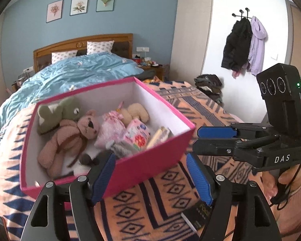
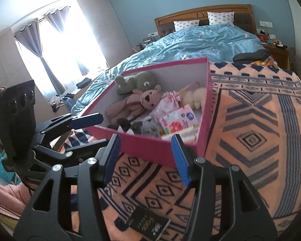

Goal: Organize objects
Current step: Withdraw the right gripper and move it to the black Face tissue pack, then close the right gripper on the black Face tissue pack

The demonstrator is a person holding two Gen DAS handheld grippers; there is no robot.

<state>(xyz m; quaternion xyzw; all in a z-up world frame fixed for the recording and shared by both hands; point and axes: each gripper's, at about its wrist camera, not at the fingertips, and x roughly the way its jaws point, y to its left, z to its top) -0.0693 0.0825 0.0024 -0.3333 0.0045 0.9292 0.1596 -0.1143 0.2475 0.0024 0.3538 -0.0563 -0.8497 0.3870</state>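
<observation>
1. At the middle of both views, a pink box sits on a patterned orange blanket on the bed, a blue duvet behind it. In the right wrist view, bare blanket runs wide to the frame's right of the box; a dark booklet lies at the bottom edge.
2. The box is open-topped, its long axis running from lower left to upper right in the left wrist view. Soft toys fill it: a brown bear, a green plush, and pink packets.
3. The left gripper stands partly open, empty, its fingers straddling the box's near corner without pressing on it.
4. The right gripper is likewise partly open, holding nothing, just short of the box's near wall.
</observation>
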